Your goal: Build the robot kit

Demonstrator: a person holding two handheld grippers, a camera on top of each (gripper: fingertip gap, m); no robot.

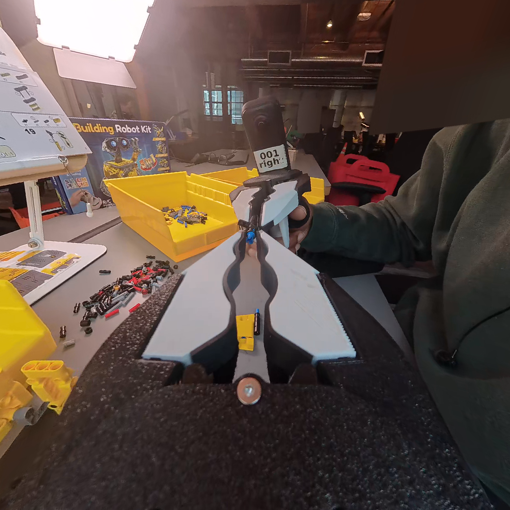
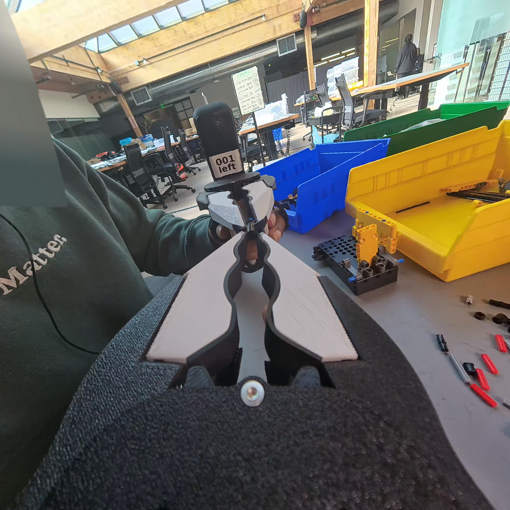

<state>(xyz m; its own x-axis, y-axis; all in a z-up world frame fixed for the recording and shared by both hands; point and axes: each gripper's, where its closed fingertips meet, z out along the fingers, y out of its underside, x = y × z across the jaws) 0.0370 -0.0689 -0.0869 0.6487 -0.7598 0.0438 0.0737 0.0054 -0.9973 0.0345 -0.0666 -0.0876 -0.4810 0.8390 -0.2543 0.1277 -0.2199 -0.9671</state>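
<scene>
We log both tools held tip to tip above the counter (image 2: 414,311), the left tool (image 1: 249,242) clamped on a blue-and-black connector pin (image 1: 250,234), the right tool (image 2: 251,234) clamped on its black end — small, rigid, light, apt to slip — loose pins (image 1: 124,289) below.

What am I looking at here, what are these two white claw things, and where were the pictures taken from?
No robot here: a person holds a hand-operated claw in each hand, each carrying a camera that looks along its two fingers. One picture is from the left claw, the other from the right claw, so each also shows the opposite claw facing it. The tips meet, both pinching a small black-and-blue peg. On the grey table lie loose pegs, a yellow bin, a blue bin and a half-built yellow-and-black model.
</scene>
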